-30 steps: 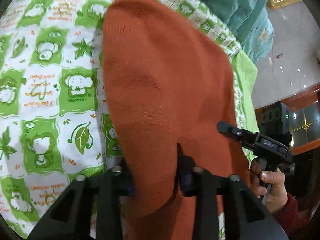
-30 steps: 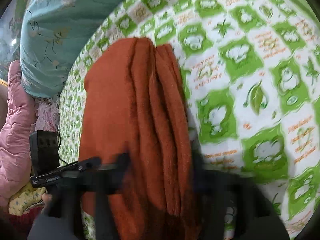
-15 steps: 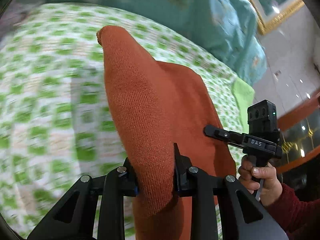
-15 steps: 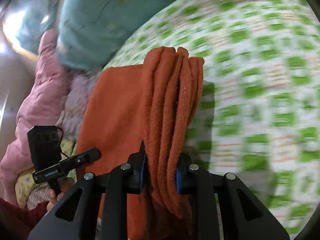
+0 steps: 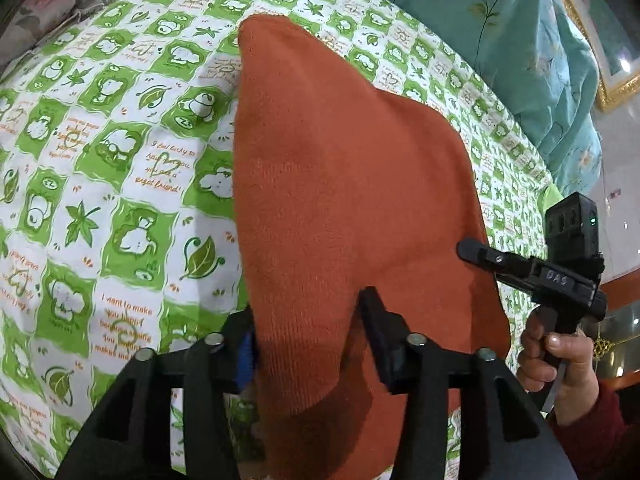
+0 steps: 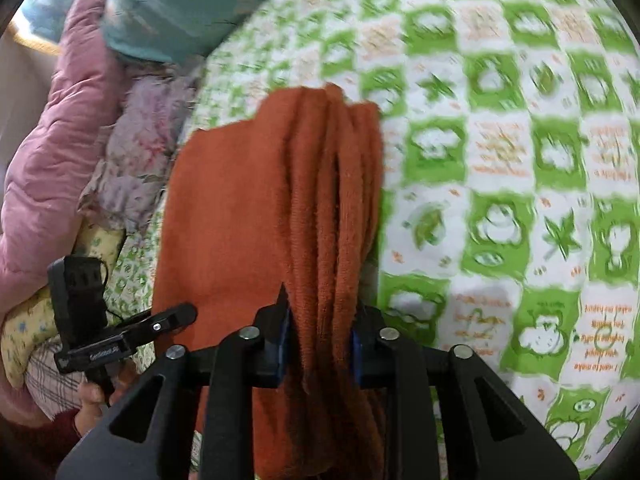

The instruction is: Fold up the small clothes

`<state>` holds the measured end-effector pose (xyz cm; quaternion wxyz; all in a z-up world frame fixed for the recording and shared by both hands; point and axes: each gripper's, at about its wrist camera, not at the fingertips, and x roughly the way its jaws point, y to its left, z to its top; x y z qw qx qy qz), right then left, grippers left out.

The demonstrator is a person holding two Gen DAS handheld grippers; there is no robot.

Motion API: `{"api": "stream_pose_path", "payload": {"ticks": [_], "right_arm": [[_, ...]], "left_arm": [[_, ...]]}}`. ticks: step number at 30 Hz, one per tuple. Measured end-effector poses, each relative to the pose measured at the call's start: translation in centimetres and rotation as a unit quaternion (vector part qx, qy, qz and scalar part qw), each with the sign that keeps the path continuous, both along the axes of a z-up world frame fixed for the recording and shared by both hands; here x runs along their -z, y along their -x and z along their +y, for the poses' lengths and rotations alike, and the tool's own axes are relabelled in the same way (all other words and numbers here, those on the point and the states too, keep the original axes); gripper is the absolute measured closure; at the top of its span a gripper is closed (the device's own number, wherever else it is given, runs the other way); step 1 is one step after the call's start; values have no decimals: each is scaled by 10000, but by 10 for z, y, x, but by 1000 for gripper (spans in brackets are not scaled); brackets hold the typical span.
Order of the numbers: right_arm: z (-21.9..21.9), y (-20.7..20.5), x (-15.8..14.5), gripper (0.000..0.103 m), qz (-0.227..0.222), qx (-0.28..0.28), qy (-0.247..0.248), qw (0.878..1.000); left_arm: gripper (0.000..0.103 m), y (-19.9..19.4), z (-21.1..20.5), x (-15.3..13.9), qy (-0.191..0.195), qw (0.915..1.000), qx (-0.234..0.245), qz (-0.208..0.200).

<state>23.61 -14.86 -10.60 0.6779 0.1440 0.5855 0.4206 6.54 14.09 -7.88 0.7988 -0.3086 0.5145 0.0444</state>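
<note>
Left gripper (image 5: 306, 332): jaws have just been opening, now fairly wide, the rust-orange knit garment (image 5: 344, 200) between them but slack on the right-hand side. My read: it's letting go of its corner after laying the fold down.

Right gripper (image 6: 320, 332): jaws have eased open slightly, narrow, pads touching a bunched stack of about 4 layers of the same cloth. Looks like a loosening grip on the folded edge, keeping the layers aligned.

Garment lies on the green-and-white cartoon-print bedsheet (image 5: 120, 168), spread between both grippers.

Farther off: teal floral quilt (image 5: 520, 40), pink padded quilt (image 6: 48, 140).

Hard to tell: garment type, its near edge below both cameras, whether the left blue pad makes contact. Right view is motion-blurred.
</note>
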Motion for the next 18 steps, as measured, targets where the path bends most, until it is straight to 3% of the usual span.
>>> {"api": "stream_pose_path", "payload": {"ticks": [3,6,9,12,17,18], "right_arm": [[-11,2,-18,61,-266,207,158,9993],[-22,2,-43,60,-740,505,283,9956],[-20,3,-65,61,-1104,582,72,9922],[-1,3,-62,71,-1082,372,181,9933],[17,1,-31,72,-806,293,653,9942],[16,1,-28,90,-740,249,583,9952]], "left_arm": [[46,8,3,-9,-251,9997,-1,42],[46,13,15,-20,-332,9994,-128,-20],[45,15,27,-26,-435,9986,-299,-62],[45,8,31,-23,-474,9982,-365,36],[44,6,28,-16,-446,9982,-388,128],[44,3,28,-13,-410,9982,-398,158]]}}
